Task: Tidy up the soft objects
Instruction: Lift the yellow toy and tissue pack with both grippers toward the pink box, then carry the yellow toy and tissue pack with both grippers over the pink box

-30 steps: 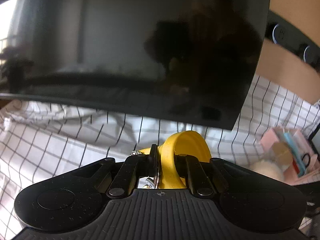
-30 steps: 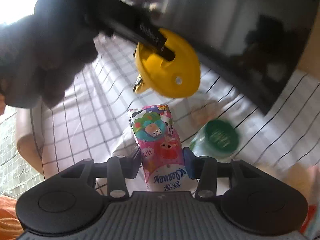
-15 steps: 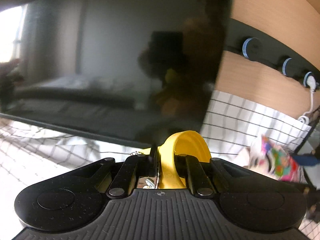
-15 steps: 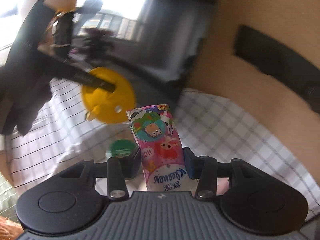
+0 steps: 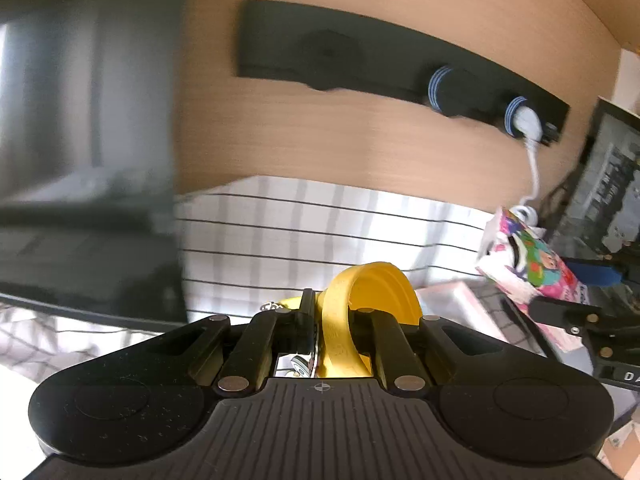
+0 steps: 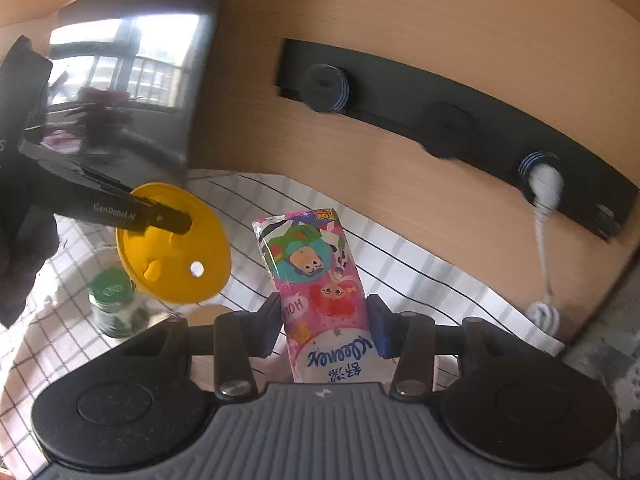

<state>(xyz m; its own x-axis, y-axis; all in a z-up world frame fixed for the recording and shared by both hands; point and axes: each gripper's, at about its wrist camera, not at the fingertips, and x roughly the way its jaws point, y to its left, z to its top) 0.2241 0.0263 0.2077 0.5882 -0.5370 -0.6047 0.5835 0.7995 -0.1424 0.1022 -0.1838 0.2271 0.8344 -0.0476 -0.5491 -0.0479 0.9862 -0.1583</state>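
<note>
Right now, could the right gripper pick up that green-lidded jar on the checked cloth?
Probably not yet. The right gripper is shut on the tissue pack, so its jaws are full. The green-lidded jar also sits partly behind the yellow disc that the left gripper is carrying.

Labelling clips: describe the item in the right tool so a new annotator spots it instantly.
Start at the wooden wall panel with the long black socket strip; below it lies the white cloth with black grid lines. Above the cloth, the right tool clamps a slim glossy pink tissue pack, unlike the plain yellow round disc beside it.
</note>
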